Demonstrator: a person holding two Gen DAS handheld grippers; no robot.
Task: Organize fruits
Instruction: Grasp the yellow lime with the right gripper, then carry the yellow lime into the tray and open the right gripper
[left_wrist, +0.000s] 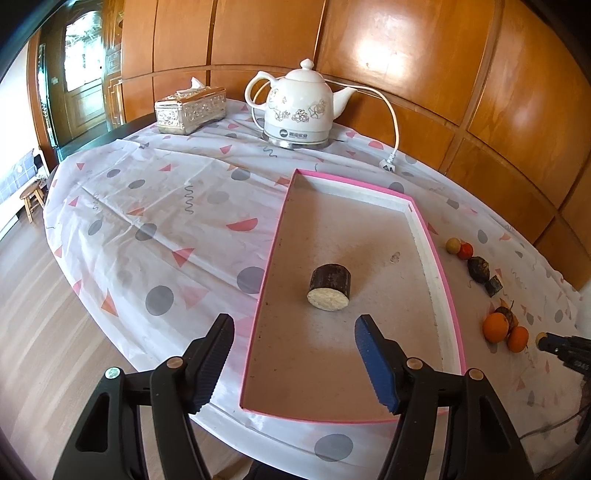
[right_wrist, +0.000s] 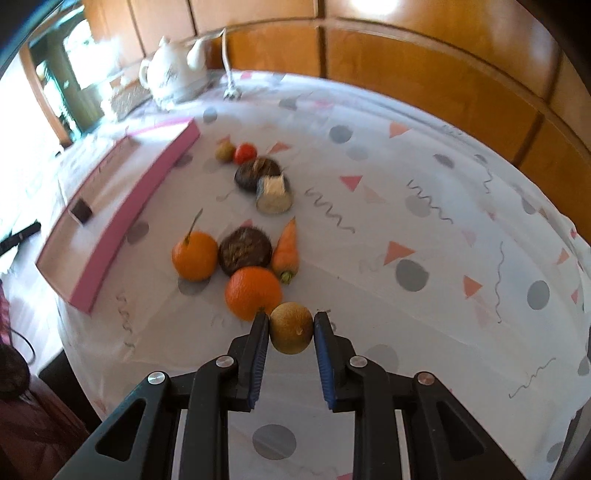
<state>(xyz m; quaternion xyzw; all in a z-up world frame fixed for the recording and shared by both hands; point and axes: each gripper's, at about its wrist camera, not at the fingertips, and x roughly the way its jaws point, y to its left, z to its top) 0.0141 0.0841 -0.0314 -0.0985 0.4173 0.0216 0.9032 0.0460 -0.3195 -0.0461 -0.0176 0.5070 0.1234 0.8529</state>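
Now the right tool (right_wrist: 291, 334) pinches a brownish-green fruit (right_wrist: 291, 332) between both pads, right beside an orange (right_wrist: 253, 292) on the desk (right_wrist: 406, 206), presumably to carry it to the pink tray (left_wrist: 441, 273). Over that tray, the left tool (left_wrist: 293, 363) gapes wide, empty, above a dark cut piece (left_wrist: 330, 286).

Pink-rimmed tray (left_wrist: 417, 229) flat on the counter, holding one short dark-skinned stalk piece (left_wrist: 330, 287) on its side, pale cut face outward. Beside the tray, apart from it: two oranges (right_wrist: 194, 254) (right_wrist: 253, 292), a carrot (right_wrist: 286, 250), two dark round roots (right_wrist: 245, 251) (right_wrist: 257, 173), another cut stalk piece (right_wrist: 273, 195), a small red fruit (right_wrist: 245, 153). Brownish-green round fruit (right_wrist: 291, 328) nearest, touching the second orange.
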